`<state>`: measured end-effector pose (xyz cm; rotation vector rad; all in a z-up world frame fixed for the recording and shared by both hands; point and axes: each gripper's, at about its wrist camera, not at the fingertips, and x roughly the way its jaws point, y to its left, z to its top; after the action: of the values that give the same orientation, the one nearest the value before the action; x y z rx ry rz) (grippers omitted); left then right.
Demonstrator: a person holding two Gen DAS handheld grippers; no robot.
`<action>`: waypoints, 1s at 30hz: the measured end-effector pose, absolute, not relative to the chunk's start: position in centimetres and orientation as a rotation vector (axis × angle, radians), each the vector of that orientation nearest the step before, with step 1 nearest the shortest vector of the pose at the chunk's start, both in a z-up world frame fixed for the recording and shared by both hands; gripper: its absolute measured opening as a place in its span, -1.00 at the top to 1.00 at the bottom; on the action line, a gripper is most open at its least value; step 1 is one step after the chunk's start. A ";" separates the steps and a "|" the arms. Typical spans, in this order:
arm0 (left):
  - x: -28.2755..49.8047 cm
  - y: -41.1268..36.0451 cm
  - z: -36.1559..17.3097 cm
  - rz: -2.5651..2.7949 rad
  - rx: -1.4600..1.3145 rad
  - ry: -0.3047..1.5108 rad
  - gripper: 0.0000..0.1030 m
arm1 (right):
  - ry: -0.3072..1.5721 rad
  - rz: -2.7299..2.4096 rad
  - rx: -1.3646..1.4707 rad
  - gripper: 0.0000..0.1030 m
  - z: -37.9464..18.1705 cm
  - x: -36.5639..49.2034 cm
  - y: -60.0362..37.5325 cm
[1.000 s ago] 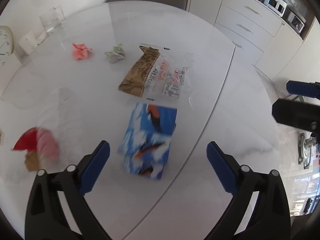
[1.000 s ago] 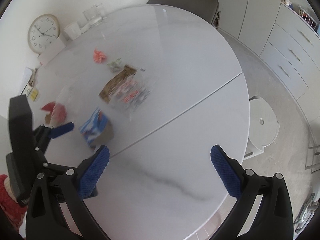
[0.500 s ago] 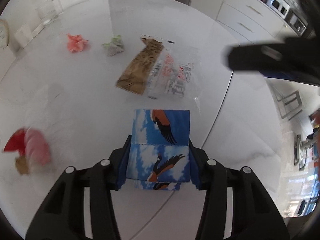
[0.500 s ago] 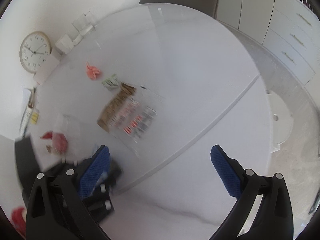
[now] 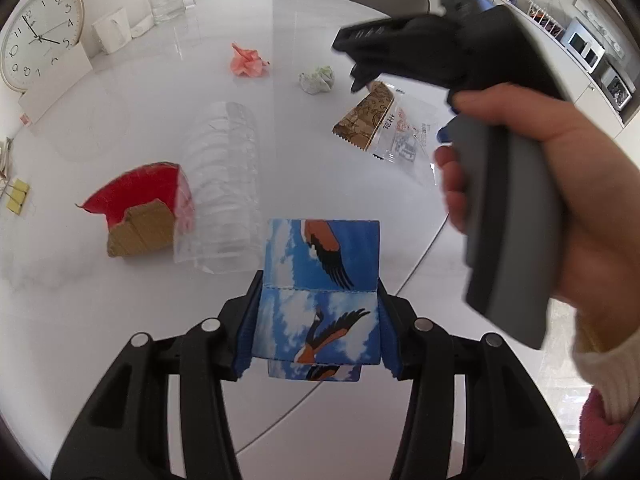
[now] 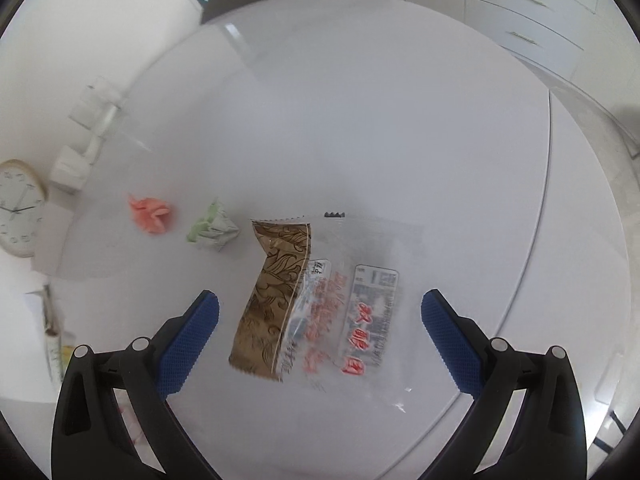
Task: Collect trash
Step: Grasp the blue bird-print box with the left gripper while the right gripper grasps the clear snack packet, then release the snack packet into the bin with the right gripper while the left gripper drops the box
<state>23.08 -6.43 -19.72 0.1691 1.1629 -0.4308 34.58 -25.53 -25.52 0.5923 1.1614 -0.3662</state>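
The left gripper (image 5: 318, 334) clamps a blue carton (image 5: 320, 292) above the surface (image 5: 120, 128). Beyond the carton, the right gripper (image 6: 320, 334) hangs spread wide over a snack wrapper (image 6: 320, 304).

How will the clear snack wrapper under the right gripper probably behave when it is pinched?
The snack wrapper looks like thin, flat film, so probably floppy and very light. Its glossy surface may slip on the table, and the open right gripper may crumple it.

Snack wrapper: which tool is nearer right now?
Right. The right tool hangs open directly over the snack wrapper, its blue pads on either side; the left tool sits well short, shut on the blue carton.
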 end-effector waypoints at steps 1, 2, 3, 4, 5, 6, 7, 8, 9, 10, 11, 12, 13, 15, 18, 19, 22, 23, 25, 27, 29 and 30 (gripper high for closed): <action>23.1 -6.4 -19.5 -0.431 0.183 1.157 0.07 | 1.170 -0.368 0.586 -0.90 -25.8 34.8 -25.3; 23.0 -6.4 -19.4 -0.434 0.199 1.149 0.07 | 1.180 -0.361 0.582 -0.71 -26.1 35.0 -25.2; 23.0 -6.5 -19.4 -0.438 0.208 1.144 0.07 | 1.189 -0.343 0.580 -0.65 -26.3 35.0 -25.1; 22.9 -6.3 -19.4 -0.444 0.206 1.140 0.06 | 1.192 -0.331 0.570 -0.63 -26.5 35.1 -24.9; 22.8 -6.2 -19.3 -0.447 0.201 1.140 0.06 | 1.191 -0.313 0.553 -0.55 -26.5 35.0 -24.7; 22.8 -6.0 -19.4 -0.455 0.190 1.147 0.06 | 1.186 -0.279 0.532 -0.49 -26.3 34.8 -24.5; 23.0 -6.1 -19.5 -0.460 0.182 1.152 0.06 | 1.187 -0.263 0.526 -0.31 -26.3 34.7 -24.4; 23.2 -6.0 -19.6 -0.464 0.176 1.157 0.06 | 1.191 -0.246 0.523 -0.29 -26.3 34.6 -24.4; 23.2 -6.1 -19.7 -0.464 0.173 1.159 0.06 | 1.195 -0.229 0.518 -0.24 -26.2 34.4 -24.4; 23.1 -6.0 -19.7 -0.467 0.173 1.161 0.07 | 1.198 -0.210 0.516 -0.15 -26.2 34.3 -24.3; 23.0 -6.0 -19.7 -0.472 0.173 1.163 0.06 | 1.198 -0.197 0.518 -0.09 -26.2 34.2 -24.4; 22.8 -5.9 -19.7 -0.475 0.173 1.163 0.07 | 1.201 -0.182 0.524 -0.06 -26.0 34.0 -24.5; 22.6 -5.8 -19.6 -0.474 0.177 1.160 0.06 | 1.201 -0.169 0.532 -0.03 -25.9 33.8 -24.6; 22.2 -5.9 -19.4 -0.476 0.183 1.157 0.07 | 1.193 -0.144 0.541 -0.01 -25.4 33.3 -25.0; 21.7 -5.8 -19.0 -0.479 0.190 1.150 0.06 | 1.174 -0.113 0.530 -0.01 -23.9 32.0 -25.4; 21.2 -6.0 -18.8 -0.486 0.200 1.147 0.07 | 1.166 -0.102 0.522 -0.01 -23.3 31.3 -25.6; 20.0 -6.6 -17.9 -0.510 0.231 1.126 0.07 | 1.141 -0.083 0.485 -0.01 -21.2 28.5 -26.5; 19.6 -6.9 -17.7 -0.517 0.240 1.120 0.07 | 1.136 -0.079 0.468 -0.01 -20.5 27.4 -26.8; 18.3 -7.6 -16.9 -0.542 0.266 1.106 0.06 | 1.115 -0.076 0.437 -0.01 -19.0 24.5 -27.7; 16.5 -8.6 -16.2 -0.569 0.289 1.102 0.06 | 1.106 -0.074 0.431 -0.01 -17.8 21.3 -28.5; 14.8 -9.5 -15.7 -0.595 0.299 1.101 0.06 | 1.106 -0.082 0.443 -0.01 -16.9 17.1 -29.8; 13.6 -10.2 -15.4 -0.615 0.302 1.105 0.06 | 1.105 -0.091 0.444 -0.01 -16.6 15.6 -30.3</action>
<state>13.59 -10.16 -15.45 0.3023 1.1048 -0.6155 15.59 -30.31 -16.63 0.4444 1.1054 -0.0909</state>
